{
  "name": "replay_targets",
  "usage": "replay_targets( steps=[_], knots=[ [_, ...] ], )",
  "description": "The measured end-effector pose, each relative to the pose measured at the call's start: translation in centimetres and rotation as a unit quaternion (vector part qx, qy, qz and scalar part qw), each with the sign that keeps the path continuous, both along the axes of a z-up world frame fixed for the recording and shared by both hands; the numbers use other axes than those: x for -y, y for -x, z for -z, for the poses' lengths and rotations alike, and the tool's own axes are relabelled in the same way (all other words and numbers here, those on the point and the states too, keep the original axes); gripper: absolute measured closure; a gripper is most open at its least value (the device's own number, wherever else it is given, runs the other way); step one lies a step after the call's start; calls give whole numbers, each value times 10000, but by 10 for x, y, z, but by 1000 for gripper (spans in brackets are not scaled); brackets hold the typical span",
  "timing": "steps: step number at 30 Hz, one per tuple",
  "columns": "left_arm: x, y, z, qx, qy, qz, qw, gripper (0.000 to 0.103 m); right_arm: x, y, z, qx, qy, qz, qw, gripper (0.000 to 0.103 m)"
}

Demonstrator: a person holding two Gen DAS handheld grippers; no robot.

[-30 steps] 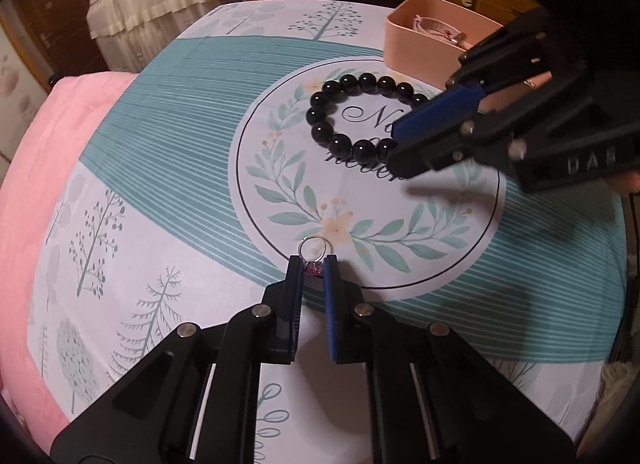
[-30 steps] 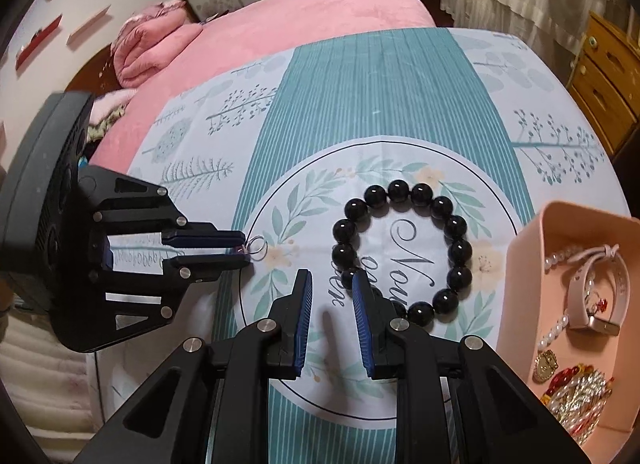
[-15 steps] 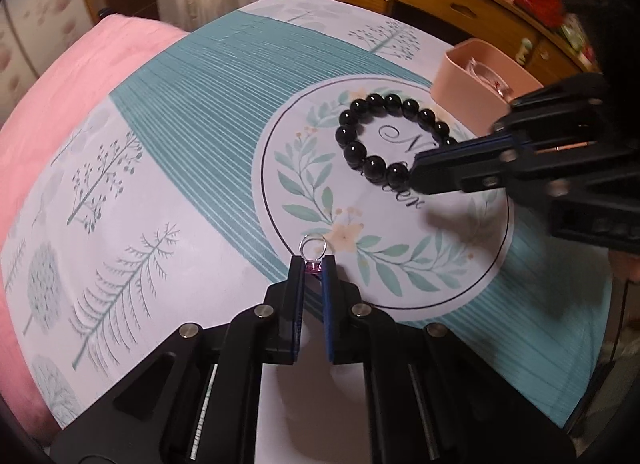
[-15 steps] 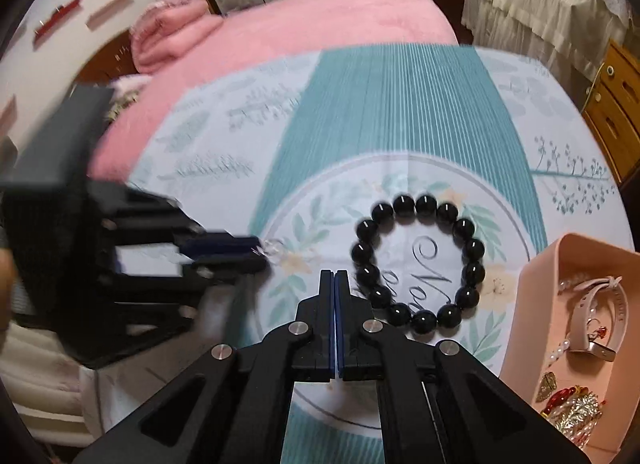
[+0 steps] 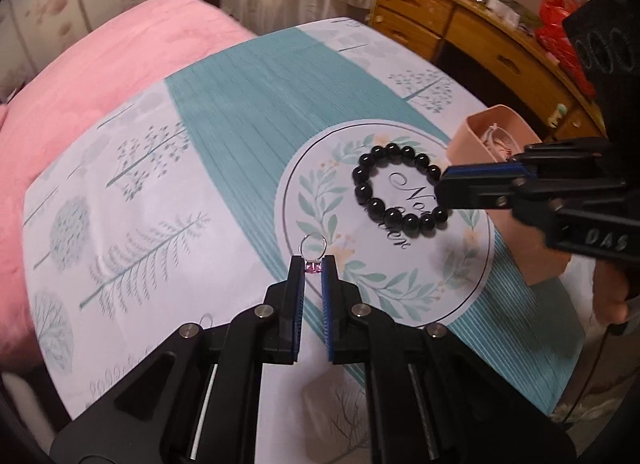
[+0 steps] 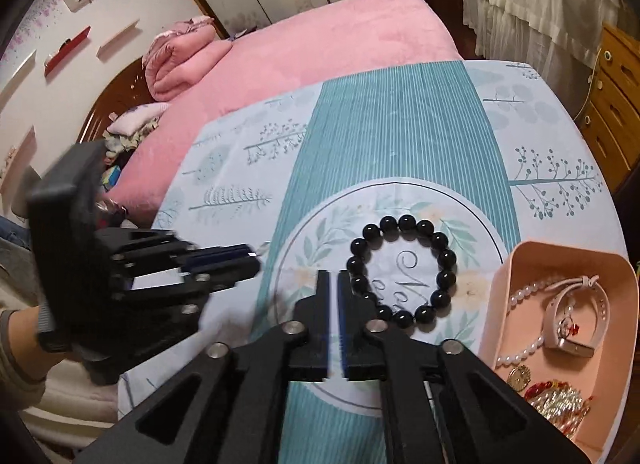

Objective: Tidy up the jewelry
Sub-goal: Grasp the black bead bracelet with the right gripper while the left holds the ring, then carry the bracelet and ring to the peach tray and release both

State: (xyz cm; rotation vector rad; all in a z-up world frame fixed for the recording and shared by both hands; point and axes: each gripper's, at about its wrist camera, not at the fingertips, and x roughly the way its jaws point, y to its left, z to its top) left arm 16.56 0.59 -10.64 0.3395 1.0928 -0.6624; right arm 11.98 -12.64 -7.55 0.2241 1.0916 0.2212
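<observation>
Two grippers over the printed cloth [image 5: 240, 111]. Left gripper [image 5: 313, 264] clamped on a silver ring [image 5: 313, 248] with pink stone, off the cloth. Black bead bracelet [image 5: 394, 191] lies flat on the script medallion – right gripper [image 6: 333, 278], marked "DAS", nearly closed, empty, beside it. Pink tray [image 6: 516, 268] far right.

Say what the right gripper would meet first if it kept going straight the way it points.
Probably the cloth: the right gripper, nearly shut and empty, aims just left of the bracelet, whose nearest beads sit beside its right fingertip. It might graze them; depth is unclear. The left gripper, holding the ring, is off to the side.
</observation>
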Motion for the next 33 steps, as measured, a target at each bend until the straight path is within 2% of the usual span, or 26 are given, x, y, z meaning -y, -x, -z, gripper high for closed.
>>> replay_targets(
  steps=[1,2,9,13,17,18,19,22,24,28,33],
  knots=[
    [-1,1,-1,-33,-30,-84,10000,97,-1,-3,4,-35,74,-25,10000,73],
    [-3,2,-1,-52,-44,-171,9998,97,-1,-5,7,-31,115,-45,9999,72],
    [-19,8,-8,-186,197,-838,9961,97,-13,-25,39,-259,427,-365,9981,72],
    [-29,11,-9,-314,368,-1127,9925,97,-20,-30,55,-347,836,-493,9947,72],
    [-34,15,-11,-384,432,-1258,9904,97,-30,-31,62,-328,1171,-612,9907,79],
    [-34,16,-12,-375,442,-1272,9902,97,-33,-31,64,-318,1271,-634,9893,88],
    [-34,17,-13,-372,446,-1276,9901,97,-36,-31,65,-293,1347,-658,9883,88],
    [-32,20,-16,-379,425,-1269,9903,97,-37,-30,65,-313,1197,-620,9904,89],
    [-29,22,-20,-359,412,-1245,9907,97,-33,-27,54,-198,951,-478,9941,89],
    [-16,29,-37,-282,441,-1083,9927,97,-13,-14,12,147,211,-65,9996,89],
    [14,36,-62,-162,533,-742,9957,97,26,12,-42,442,-428,326,9976,89]
  ],
)
